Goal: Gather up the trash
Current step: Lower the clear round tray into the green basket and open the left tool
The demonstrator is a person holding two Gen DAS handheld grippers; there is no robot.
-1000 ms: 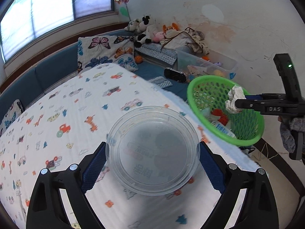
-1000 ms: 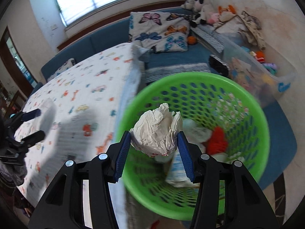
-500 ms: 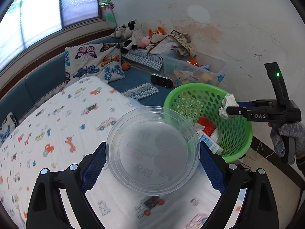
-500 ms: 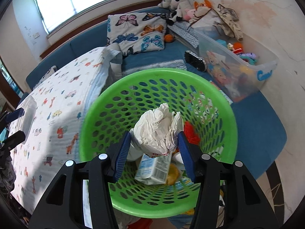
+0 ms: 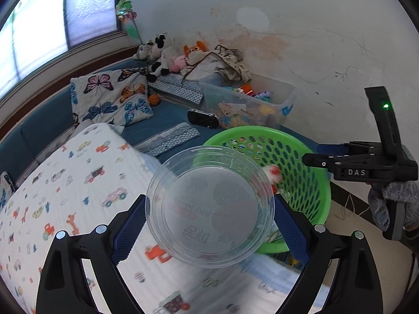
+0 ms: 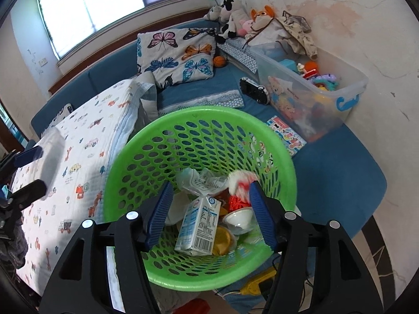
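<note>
Left hand-held gripper point(image 5: 209, 225) clamping clear plastic lid point(image 5: 209, 206) by opposite rims, probably light, slick, bendy; right hand-held gripper point(image 6: 210, 214) opening empty over green basket point(image 6: 285, 157).

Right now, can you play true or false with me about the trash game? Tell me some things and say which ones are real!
1. The left gripper is holding a see-through plastic lid. True.
2. The basket is red. False: it is green, with holes all round its wall.
3. A milk carton lies inside the basket. True.
4. The right gripper is squeezing a ball of paper. False: its jaws have just been opening, and nothing is pinched between them; a blurred white and red scrap shows by one finger.
5. The cow plush is in the basket. False: it sits against the wall, far behind it.
</note>
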